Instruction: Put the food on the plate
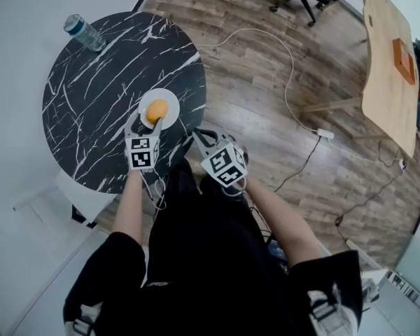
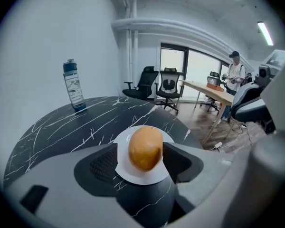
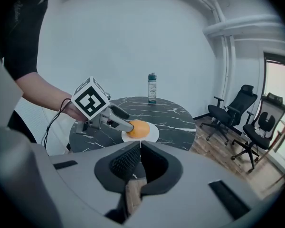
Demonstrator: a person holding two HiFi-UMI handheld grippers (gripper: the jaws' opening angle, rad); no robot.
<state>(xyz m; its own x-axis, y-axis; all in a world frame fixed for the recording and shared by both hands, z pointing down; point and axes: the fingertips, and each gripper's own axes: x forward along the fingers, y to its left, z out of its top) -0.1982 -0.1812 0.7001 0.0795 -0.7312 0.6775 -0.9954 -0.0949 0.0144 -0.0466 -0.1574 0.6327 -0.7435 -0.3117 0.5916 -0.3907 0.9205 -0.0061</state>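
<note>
Food: round orange piece (image 2: 145, 148) resting on small white plate (image 2: 143, 177) (round black marble table (image 2: 61, 127)).
Left gripper (image 1: 147, 122): jaws straddle it, seemingly loose.
Right gripper (image 3: 139, 151): closed, empty.

surface (image 1: 91, 103): black stone-look top with white veins, smooth, with a soft sheen.
plate (image 1: 171, 100): white, smooth, matt-looking.
food (image 1: 157, 110): orange-brown skin, smooth, with a faint shine.
left claw (image 2: 141, 163): grey matt plastic; its pads (image 2: 103, 165) are black and finely ribbed.
right claw (image 3: 140, 163): the same grey matt plastic, with black ribbed inner faces.
marker cube (image 1: 143, 152): matt white faces with black print.
water bottle (image 2: 73, 87): clear glossy plastic with a dark cap.
floor (image 1: 238, 103): brown wood planks, low sheen.
desk (image 1: 381, 68): pale wood, smooth.
</note>
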